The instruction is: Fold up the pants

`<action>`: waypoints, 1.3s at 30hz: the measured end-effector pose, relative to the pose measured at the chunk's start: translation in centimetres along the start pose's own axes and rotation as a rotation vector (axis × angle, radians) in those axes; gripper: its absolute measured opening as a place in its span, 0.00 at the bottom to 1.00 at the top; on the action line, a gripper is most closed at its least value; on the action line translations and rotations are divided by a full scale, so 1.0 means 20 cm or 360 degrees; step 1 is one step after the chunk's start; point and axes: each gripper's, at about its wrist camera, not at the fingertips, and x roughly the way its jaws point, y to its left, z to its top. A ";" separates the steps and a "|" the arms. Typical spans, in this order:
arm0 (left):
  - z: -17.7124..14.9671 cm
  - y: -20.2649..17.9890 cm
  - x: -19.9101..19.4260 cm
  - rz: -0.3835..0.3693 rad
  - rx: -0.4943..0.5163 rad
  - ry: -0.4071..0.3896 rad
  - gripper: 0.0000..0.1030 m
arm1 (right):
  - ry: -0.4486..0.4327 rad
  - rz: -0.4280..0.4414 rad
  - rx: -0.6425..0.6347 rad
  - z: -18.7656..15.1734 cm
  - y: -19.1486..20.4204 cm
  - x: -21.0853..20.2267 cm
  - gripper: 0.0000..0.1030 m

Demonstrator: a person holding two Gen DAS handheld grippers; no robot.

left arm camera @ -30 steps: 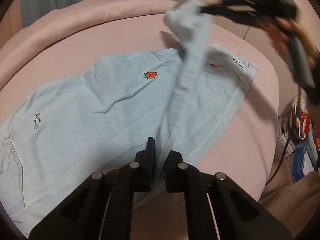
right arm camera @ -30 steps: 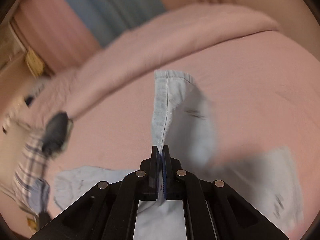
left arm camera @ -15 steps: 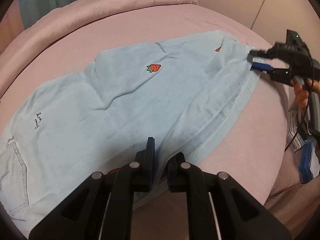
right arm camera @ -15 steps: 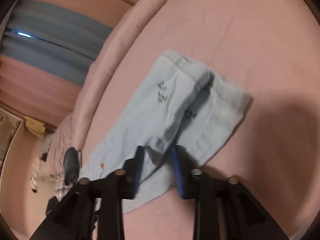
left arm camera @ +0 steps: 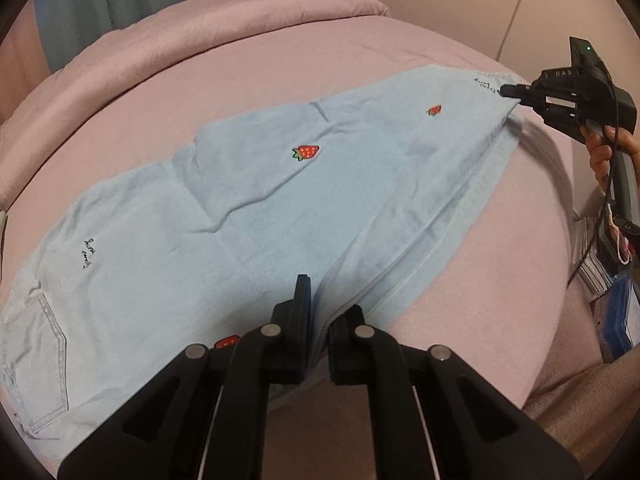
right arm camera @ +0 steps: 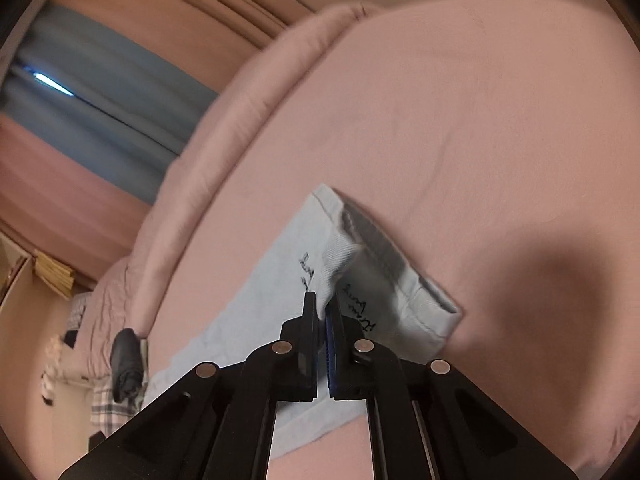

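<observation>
Light-blue strawberry-print pants (left arm camera: 280, 208) are laid lengthwise on the pink bed (left arm camera: 280, 60), 1 leg stacked over the other, so the hems can be squared w/ the edges aligned. R gripper (right arm camera: 321, 308) is seen w/ fingers nearly pressed together, pinching the upper leg's hem fabric beside the script embroidery. L gripper (left arm camera: 320, 300) is seen w/ fingers slightly spread astride a raised fold nr the crotch; whether the cloth is actually pinched cannot be told.
</observation>
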 end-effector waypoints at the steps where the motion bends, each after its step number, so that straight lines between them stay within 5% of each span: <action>1: -0.01 -0.01 0.00 -0.0004 0.0020 0.0001 0.06 | 0.0014 -0.0023 -0.0007 0.00 -0.01 -0.01 0.04; 5: -0.03 -0.02 0.06 0.0028 0.0063 0.0070 0.07 | 0.0170 -0.0228 0.0014 -0.04 -0.12 0.10 0.05; 7: -0.02 0.00 0.04 0.0025 0.0026 0.0061 0.11 | 0.0162 -0.0200 0.0063 -0.04 -0.15 0.08 0.05; 10: -0.03 0.03 -0.06 -0.0024 -0.0023 0.0029 0.22 | 0.0054 -0.0482 -0.0122 0.00 -0.05 0.02 0.21; 12: -0.04 0.08 -0.15 -0.0080 -0.0067 -0.0035 0.31 | -0.0106 -0.0695 -0.0346 0.01 0.09 -0.03 0.47; 13: -0.05 0.10 -0.20 -0.0118 -0.0102 -0.0076 0.40 | -0.0159 -0.0720 -0.0433 0.00 0.16 -0.04 0.48; 15: -0.07 0.19 -0.30 -0.0174 -0.0199 -0.0176 0.50 | -0.0153 -0.0595 -0.0631 -0.03 0.32 0.00 0.48; 18: -0.07 0.31 -0.36 -0.0237 -0.0357 -0.0263 0.53 | 0.0124 -0.0202 -0.0847 -0.14 0.58 0.18 0.48; 21: -0.08 0.39 -0.31 -0.0023 -0.0431 -0.0216 0.53 | 0.0385 0.0056 -0.1055 -0.34 0.83 0.40 0.47; 26: -0.29 0.53 -0.10 0.0157 -0.0540 0.0027 0.52 | 0.0805 0.0115 -0.1482 -0.80 0.97 0.60 0.44; 30: -0.35 0.51 -0.17 0.0124 -0.0457 -0.0065 0.52 | 0.0680 0.0030 -0.1994 -1.02 0.93 0.47 0.46; 32: -0.35 0.56 -0.21 0.0045 -0.0514 -0.0059 0.53 | 0.0773 0.0055 -0.1977 -0.97 0.95 0.46 0.47; 35: -0.30 0.67 -0.25 0.0027 -0.0586 -0.0132 0.53 | 0.0914 0.0236 -0.1674 -0.81 1.00 0.50 0.47; 39: -0.20 0.85 -0.30 0.0129 -0.0660 -0.0257 0.53 | 0.0814 0.0477 -0.1346 -0.55 1.20 0.67 0.47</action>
